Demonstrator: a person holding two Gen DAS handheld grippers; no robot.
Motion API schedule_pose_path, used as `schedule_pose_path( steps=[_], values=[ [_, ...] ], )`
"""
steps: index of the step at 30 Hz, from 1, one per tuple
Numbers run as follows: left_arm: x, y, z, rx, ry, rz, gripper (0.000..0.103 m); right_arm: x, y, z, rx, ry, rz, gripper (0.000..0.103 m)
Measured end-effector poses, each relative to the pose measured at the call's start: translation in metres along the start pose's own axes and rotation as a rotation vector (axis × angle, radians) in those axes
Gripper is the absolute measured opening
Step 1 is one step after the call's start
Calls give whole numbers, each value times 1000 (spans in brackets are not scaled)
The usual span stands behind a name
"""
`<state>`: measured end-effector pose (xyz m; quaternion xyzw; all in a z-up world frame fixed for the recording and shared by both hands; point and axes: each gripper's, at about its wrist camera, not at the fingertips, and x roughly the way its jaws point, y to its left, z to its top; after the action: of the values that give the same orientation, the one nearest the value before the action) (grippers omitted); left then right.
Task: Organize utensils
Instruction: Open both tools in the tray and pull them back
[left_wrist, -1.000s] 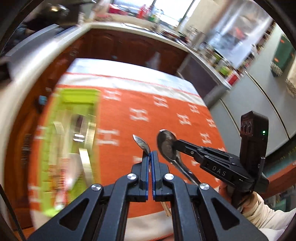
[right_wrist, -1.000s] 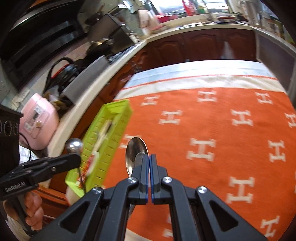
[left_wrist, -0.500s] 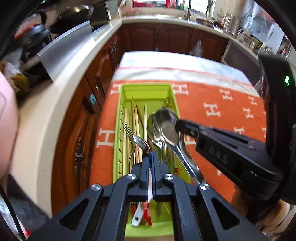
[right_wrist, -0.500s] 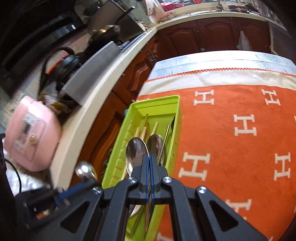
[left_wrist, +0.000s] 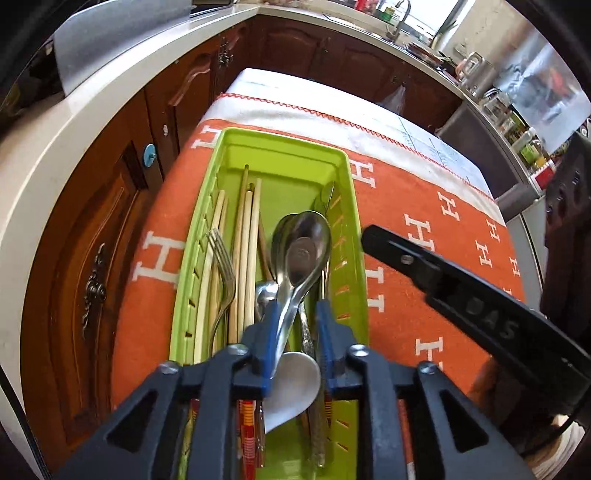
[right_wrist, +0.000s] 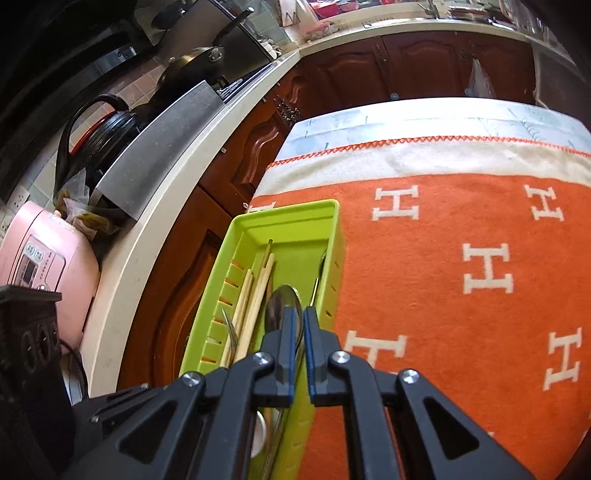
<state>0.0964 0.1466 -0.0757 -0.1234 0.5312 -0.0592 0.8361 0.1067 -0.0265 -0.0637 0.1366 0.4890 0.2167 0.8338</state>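
Lime-green slotted plastic cutlery tray (left_wrist: 354, 206) sits lower centre in both views, on the left edge of the bench. Contents: pale wooden chopsticks (left_wrist: 247, 236) along the left half, a steel fork (left_wrist: 221, 258) beside them, stacked shiny steel spoons (left_wrist: 303, 247) on the right half, a small steel spoon (left_wrist: 266, 291) next to them, a white flat-bowled spoon (left_wrist: 295, 380) near the bottom, and red-and-yellow striped handles (left_wrist: 246, 424) at the near end.

Left tool (left_wrist: 295, 314): jaws have just been opening, blue pads spread over the tray. A steel spoon handle runs between them, lying against the left pad only, not pinched.

Right tool (right_wrist: 298, 325): jaws have just been opening, only a narrow gap showing. A spoon handle passes through the gap; cannot tell if the pads press on it. Its black body crosses the right of the left view, lettering "DAS" (left_wrist: 491, 325) readable.

Bench cover: orange woven blanket (right_wrist: 461, 332) with repeated white "H" letters (right_wrist: 487, 269), cream border with red zigzag stitching at the far end.

Room: kitchen, dark brown wooden cabinets (right_wrist: 406, 62) under a pale worktop (right_wrist: 177, 184). Upper left of the right view: black frying pan (right_wrist: 192, 62), black pot with a looped handle (right_wrist: 99, 129), pink rice cooker (right_wrist: 40, 266) at mid left edge.
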Motion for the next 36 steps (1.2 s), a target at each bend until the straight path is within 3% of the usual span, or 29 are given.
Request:
schedule_pose_path(
  steps=[2, 6, 10, 16, 24, 36],
  values=[
    [-5, -2, -5, -12, -13, 4, 43, -8, -1, -2, -20, 4, -5, 6],
    [-18, -12, -15, -10, -46, 9, 53, -29, -6, -11, -53, 5, -25, 6],
    [-33, -27, -26, 33, -75, 49, 74, -47, -13, -22, -69, 21, -47, 6],
    [-51, -50, -41, 82, -123, 105, 89, -80, -29, -45, -69, 36, -84, 6],
    [-65, -78, -58, 69, -114, 54, 100, -125, -52, -73, -45, 31, -134, 6],
    [-97, -131, -64, 158, -201, 169, 102, -190, -66, -80, -16, -34, -180, 6]
  ],
)
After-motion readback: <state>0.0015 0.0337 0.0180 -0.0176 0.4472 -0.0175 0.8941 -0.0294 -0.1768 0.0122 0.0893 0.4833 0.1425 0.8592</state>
